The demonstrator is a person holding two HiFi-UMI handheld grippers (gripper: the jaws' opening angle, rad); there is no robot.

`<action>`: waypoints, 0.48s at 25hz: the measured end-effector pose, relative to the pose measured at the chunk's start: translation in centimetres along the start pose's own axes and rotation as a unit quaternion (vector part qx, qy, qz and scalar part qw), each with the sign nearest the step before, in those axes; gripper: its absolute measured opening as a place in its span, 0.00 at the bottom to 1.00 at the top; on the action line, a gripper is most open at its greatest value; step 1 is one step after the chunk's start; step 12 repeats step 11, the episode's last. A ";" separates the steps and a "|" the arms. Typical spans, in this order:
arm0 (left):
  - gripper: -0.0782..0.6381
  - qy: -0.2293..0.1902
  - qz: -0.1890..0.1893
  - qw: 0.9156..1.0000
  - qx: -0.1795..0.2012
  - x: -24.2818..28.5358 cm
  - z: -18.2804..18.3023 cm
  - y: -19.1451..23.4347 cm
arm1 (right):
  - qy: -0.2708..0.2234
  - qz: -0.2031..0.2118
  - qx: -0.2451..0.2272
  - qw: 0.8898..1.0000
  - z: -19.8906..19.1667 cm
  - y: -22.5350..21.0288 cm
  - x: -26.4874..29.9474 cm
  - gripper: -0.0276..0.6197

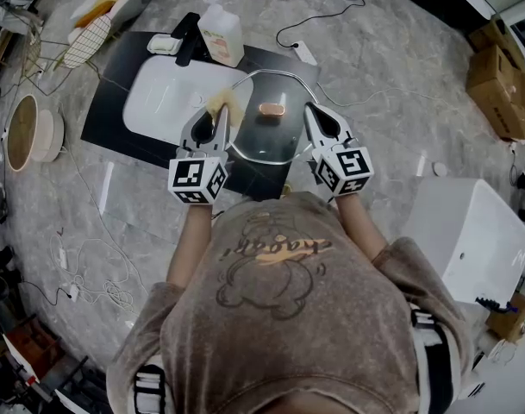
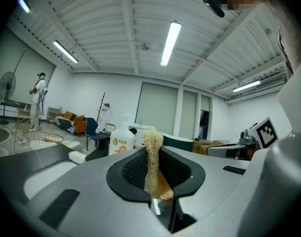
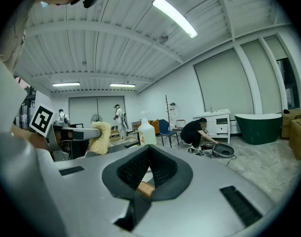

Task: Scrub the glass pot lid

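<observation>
Two hand-held grippers are up side by side in front of the person, above the floor. The left hand-held gripper (image 1: pixel 219 116) has its jaws clamped narrow on one pale, fibrous scrubber (image 1: pixel 221 102), which stands up out of the jaw tips in the left gripper view (image 2: pixel 151 149). The right hand-held gripper (image 1: pixel 312 116) has its jaws fully together on the rim of the single glass pot lid (image 1: pixel 269 141). The lid spans the gap between the two hand-held grippers. Its one brown knob (image 1: pixel 271 109) sits about midway between their tips and also shows just under the closed jaws in the right gripper view (image 3: pixel 146 187). The scrubber is at the lid's edge on the left hand-held gripper's side; whether it presses on the glass cannot be told.

Beyond and below the left hand-held gripper lies one white basin (image 1: pixel 163 93) on one black mat (image 1: pixel 107 121). One white bottle (image 1: pixel 221 34) with an orange label stands on the mat's far edge, ahead of both hand-held grippers, and one small white bar (image 1: pixel 163 45) lies just left of it. Well off to the right hand-held gripper's side is one white box (image 1: pixel 469 231).
</observation>
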State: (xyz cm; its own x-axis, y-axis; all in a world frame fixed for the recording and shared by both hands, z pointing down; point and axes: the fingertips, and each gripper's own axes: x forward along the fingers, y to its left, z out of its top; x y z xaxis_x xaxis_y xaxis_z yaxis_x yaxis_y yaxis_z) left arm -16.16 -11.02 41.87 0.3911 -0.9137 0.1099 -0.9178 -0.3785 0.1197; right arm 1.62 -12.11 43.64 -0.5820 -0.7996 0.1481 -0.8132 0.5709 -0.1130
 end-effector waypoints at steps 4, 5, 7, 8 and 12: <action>0.20 0.000 -0.001 1.000 -0.005 0.0 0.0 0.0 | 0.000 0.003 -0.001 1.000 0.0 0.1 0.2 0.04; 0.20 0.001 -0.001 1.000 -0.007 0.0 0.0 0.0 | 0.000 0.003 -0.001 1.000 0.0 0.1 0.2 0.04; 0.20 0.001 -0.002 1.000 -0.012 0.1 0.0 0.1 | -0.001 0.002 -0.001 1.000 0.1 0.0 0.2 0.04; 0.20 0.002 -0.002 1.000 -0.015 0.1 0.0 0.1 | -0.001 0.001 -0.001 1.000 0.2 -0.1 0.2 0.04; 0.20 0.003 -0.005 1.000 -0.020 0.1 0.0 0.1 | -0.002 0.001 -0.002 1.000 0.2 -0.1 0.2 0.04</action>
